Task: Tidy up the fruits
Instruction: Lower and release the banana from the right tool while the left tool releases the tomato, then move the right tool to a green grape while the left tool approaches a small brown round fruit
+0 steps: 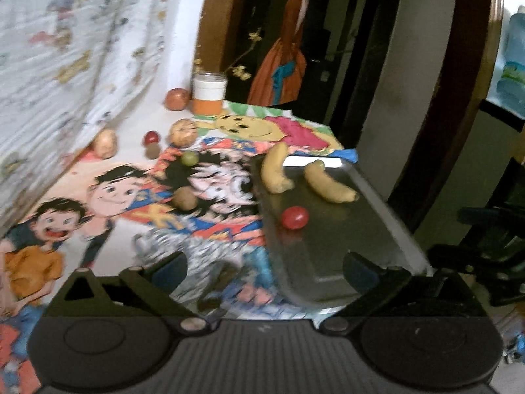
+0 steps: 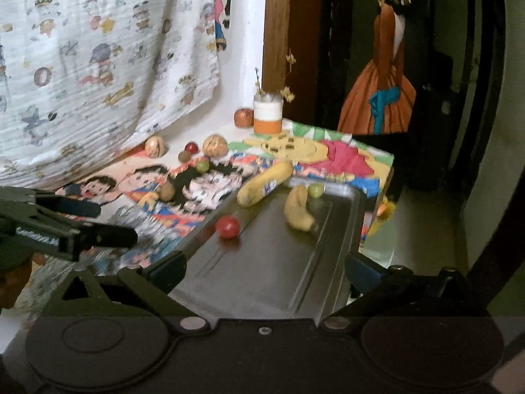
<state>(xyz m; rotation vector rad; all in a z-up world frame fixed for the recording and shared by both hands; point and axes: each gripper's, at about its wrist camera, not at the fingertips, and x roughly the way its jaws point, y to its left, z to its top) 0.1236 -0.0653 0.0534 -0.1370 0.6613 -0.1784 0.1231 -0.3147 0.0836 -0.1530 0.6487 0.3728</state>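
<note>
Both the left gripper (image 1: pixel 264 271) and the right gripper (image 2: pixel 265 271) have their jaws spread wide, with nothing between them. On the metal tray (image 2: pixel 262 282), which lies on the desk (image 1: pixel 137 138), there are two bananas (image 2: pixel 297 210), one of them leaning over the rim, a red tomato (image 2: pixel 227 227) and a green grape (image 2: pixel 315 190). More small fruits (image 2: pixel 215 145) lie scattered on the cartoon cloth (image 1: pixel 210 229) near a white and orange jar (image 2: pixel 268 116).

A: The left gripper (image 2: pixel 108 223) is cut off by the right wrist view's left edge; fingers only.
B: The small brown fruit (image 1: pixel 151 149) is blurry; can't name it; the bottle (image 1: pixel 512 65) is clipped at the left wrist view's right edge.
</note>
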